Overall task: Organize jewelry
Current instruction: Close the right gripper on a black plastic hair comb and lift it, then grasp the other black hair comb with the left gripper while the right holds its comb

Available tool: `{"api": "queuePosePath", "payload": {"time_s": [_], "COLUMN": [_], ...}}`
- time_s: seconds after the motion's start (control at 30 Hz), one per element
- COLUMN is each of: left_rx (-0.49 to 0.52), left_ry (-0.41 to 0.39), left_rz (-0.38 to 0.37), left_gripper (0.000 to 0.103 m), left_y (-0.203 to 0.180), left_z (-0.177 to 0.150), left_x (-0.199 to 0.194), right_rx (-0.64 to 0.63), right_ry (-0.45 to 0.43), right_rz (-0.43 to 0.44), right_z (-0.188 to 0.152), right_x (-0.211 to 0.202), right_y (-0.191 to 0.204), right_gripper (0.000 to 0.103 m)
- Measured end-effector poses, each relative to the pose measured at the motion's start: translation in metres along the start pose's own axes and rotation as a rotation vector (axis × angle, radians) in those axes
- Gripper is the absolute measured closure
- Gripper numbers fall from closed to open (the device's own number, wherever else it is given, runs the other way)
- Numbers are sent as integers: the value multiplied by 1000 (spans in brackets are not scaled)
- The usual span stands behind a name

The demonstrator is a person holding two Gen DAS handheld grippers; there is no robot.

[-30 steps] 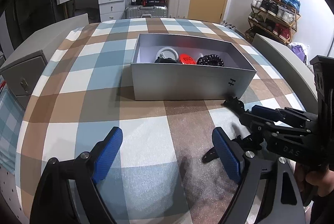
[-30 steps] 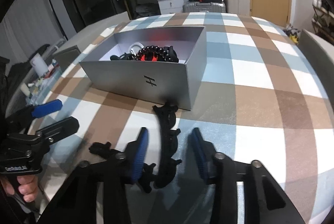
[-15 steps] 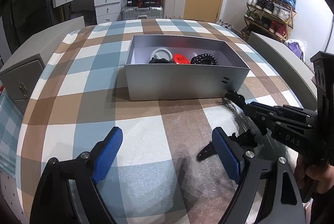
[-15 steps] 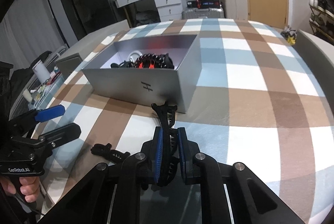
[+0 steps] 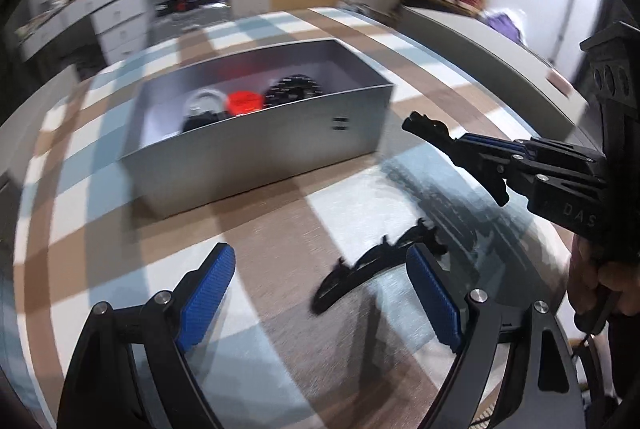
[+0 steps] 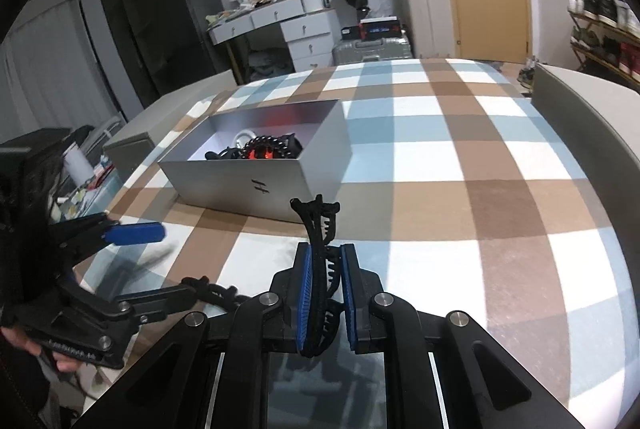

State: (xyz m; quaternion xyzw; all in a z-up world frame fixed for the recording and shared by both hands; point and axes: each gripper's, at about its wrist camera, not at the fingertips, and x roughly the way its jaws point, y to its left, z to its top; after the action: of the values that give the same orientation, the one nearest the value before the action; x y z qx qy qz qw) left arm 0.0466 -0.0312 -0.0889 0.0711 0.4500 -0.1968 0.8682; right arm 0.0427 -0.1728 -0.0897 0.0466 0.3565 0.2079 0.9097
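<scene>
The right tool (image 6: 325, 293) was clenched on a black hair claw (image 6: 318, 253), lifted near the grey box (image 6: 240, 185). Gripped by its thin spine, the claw could twist and slip out. The left tool (image 5: 316, 297) hung released over a second claw (image 5: 376, 261) on the checked cloth. The box held what looked like dark bead bracelets (image 5: 294, 91), something red and a white ring.
</scene>
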Motion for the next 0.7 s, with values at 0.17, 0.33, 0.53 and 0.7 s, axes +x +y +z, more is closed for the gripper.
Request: {"api": "queuePosePath", "payload": {"time_s": [0.17,0.33,0.53,0.7], "left_rx": [112,221,306,330], "left_ry": [66,120,182,199], "left_rz": [-48,-95,-103,-129], "left_gripper": [19,19,47,69], "left_y": [-11,-24,-33,-40], "left_z": [11,11,11,10], "left_x": [11,17,27,25], "right_rx": [11,39,33,36], "right_ry": [-11,-15,-34,-46], "right_rz": [-11,-31,-25,-18], "right_z": [-5,-5,-6,-5], "right_x": [-9,-10,-17,-22], "right_y": [-8,-18,-18,-19], "right_gripper": [89,89,89,89]}}
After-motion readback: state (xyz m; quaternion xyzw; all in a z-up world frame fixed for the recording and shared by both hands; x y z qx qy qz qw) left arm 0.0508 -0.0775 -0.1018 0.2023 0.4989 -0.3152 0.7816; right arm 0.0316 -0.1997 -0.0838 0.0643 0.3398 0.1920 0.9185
